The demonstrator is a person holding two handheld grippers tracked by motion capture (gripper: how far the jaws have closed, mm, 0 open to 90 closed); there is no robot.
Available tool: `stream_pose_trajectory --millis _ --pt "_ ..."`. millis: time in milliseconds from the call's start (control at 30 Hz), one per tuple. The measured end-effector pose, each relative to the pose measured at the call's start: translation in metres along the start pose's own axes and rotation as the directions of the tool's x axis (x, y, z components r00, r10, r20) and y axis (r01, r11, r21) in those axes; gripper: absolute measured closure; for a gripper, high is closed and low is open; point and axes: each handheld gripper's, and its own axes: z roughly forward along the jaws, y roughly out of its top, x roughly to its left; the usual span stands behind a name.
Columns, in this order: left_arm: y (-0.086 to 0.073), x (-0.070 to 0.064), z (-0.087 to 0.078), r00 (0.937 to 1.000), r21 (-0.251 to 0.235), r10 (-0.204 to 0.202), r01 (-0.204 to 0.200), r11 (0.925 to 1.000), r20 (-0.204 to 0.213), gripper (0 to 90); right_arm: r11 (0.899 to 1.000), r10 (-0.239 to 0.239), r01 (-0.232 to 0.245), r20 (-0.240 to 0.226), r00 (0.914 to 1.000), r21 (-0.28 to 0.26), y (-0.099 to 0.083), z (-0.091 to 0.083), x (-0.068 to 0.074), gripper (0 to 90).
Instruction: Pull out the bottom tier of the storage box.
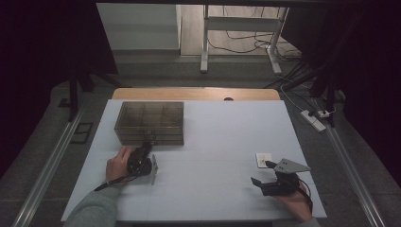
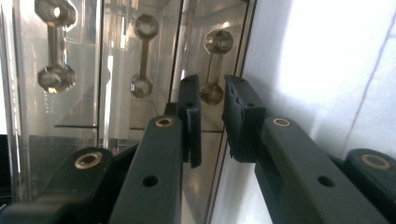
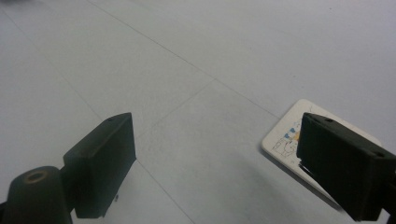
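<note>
Drawers first: the left tool (image 1: 149, 140) is right up against the front of the clear plastic drawer box (image 1: 150, 122), which sits straight ahead of it near the far left part of the counter (image 1: 213, 137). From the left gripper view, the tool (image 2: 211, 119) has its jaws standing narrow, only a slim gap between them, and a small faceted drawer handle (image 2: 214, 65) sits just past the tips, lined up with that gap. Can't tell for sure if the pads are actually touching the handle, it looks like they're just short of it or right at it. Two more of the same handles (image 2: 55, 44) show further off to that tool's side on the neighbouring drawer fronts, a middle one (image 2: 144, 56) between them. The person's left hand (image 1: 116, 164) wraps the grip from behind, with the cable trailing back toward the sleeve.

Right tool (image 1: 261, 173) is well apart from the box, hanging low over the near right part of the counter, held by the right hand (image 1: 297, 201). Its jaws are spread wide with nothing between them, which is plain in the right gripper view (image 3: 212, 168). A small white card (image 1: 263, 160) with some printed drawing on it lies flat on the counter just beyond that tool; in the right gripper view the card (image 3: 289, 137) peeks out beside and partly behind one jaw. Grey three-cornered plate on top of that tool points out over the card.
</note>
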Motion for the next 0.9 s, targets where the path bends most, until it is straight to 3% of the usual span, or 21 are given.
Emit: stream_pose_trajectory --millis 367,900 --pt "0.0011 -0.0019 -0.0011 0.9987 0.008 0.044 -0.044 0.9990 -0.024 79.8 1.000 0.001 -0.001 0.001 1.0000 0.000 0.0000 -0.0002 -0.0003 11.6" --pt "0.0006 -0.0028 -0.0017 0.9991 0.035 0.033 -0.032 0.9989 -0.025 78.3 1.000 0.001 -0.001 0.003 1.0000 0.003 -0.0003 0.0003 -0.0004 11.5"
